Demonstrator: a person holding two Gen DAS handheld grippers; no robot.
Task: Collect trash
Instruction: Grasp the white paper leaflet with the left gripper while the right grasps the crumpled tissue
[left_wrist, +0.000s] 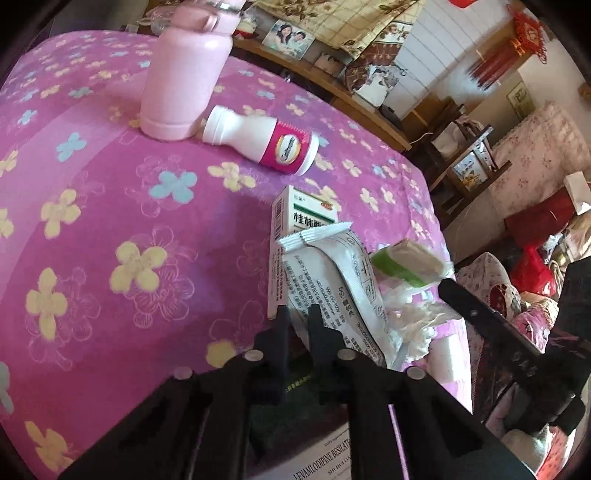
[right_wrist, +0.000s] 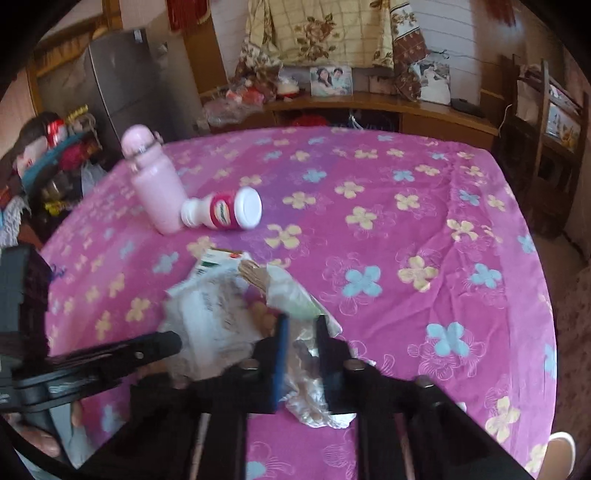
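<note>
1. The left gripper (left_wrist: 298, 314) is squeezing its jaws on a white printed packet (left_wrist: 332, 284), with only a thin gap between them.
2. The right gripper (right_wrist: 303, 325) is pinching crinkly clear wrap (right_wrist: 306, 373) in nearly closed jaws.
3. A green-and-white medicine box (left_wrist: 295, 218) is lying at 12 o'clock from the left jaws.
4. Farther off at 11 o'clock, a white pill bottle (left_wrist: 262, 142) is lying on its side, touching a standing pink bottle (left_wrist: 184, 81).
5. Everything is sitting on the pink flowery surface (left_wrist: 110, 206).

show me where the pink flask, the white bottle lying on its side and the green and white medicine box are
pink flask (left_wrist: 181, 85): left wrist view, middle of its body.
white bottle (left_wrist: 258, 142): left wrist view, its side by the label.
medicine box (left_wrist: 286, 212): left wrist view, barcode end.
</note>
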